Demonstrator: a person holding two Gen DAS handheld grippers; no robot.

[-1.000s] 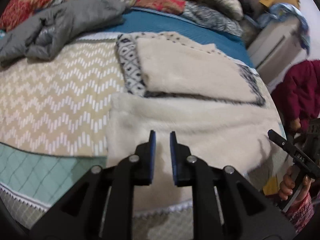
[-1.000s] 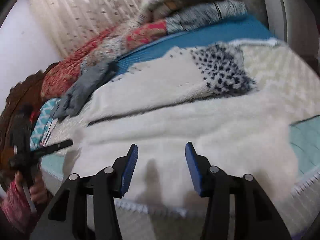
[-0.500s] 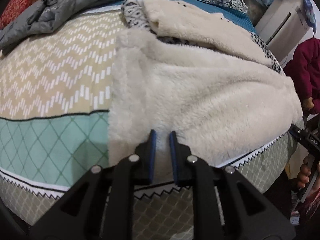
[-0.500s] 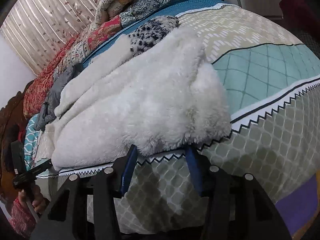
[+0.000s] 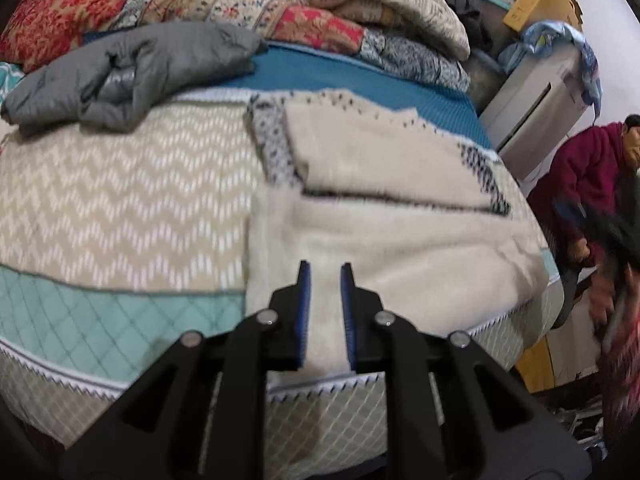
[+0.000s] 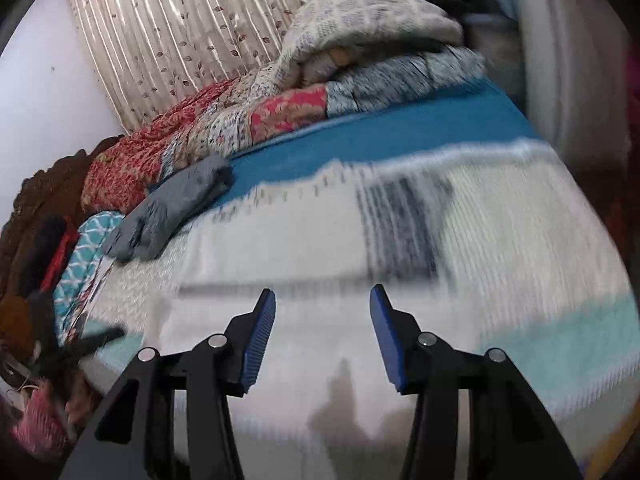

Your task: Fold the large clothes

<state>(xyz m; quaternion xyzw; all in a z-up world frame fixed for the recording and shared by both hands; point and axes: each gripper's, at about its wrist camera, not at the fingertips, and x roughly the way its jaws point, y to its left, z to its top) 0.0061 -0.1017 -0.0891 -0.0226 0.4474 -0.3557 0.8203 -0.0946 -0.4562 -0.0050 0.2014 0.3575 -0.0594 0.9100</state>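
A cream fleece garment (image 5: 400, 240) with black-and-white patterned trim lies folded on the bed. Its upper layer is doubled back toward the far side. In the left wrist view my left gripper (image 5: 323, 270) hovers over the garment's near left edge. Its blue pads stand a narrow gap apart with nothing between them. In the right wrist view, which is motion-blurred, my right gripper (image 6: 322, 298) hangs open above the same garment (image 6: 300, 248), holding nothing. The other handheld gripper shows only as a dark blur at each view's edge.
A crumpled grey jacket (image 5: 132, 72) lies at the back left of the patterned bedspread (image 5: 120, 200). Folded quilts (image 5: 280, 8) are piled along the head of the bed. A white appliance (image 5: 532, 100) and a seated person in maroon (image 5: 580, 176) are at the right. A curtain (image 6: 180, 40) hangs behind.
Half a second ago both grippers were low by the bed's front edge. They have since risen back over the garment. The jaw gaps look the same.
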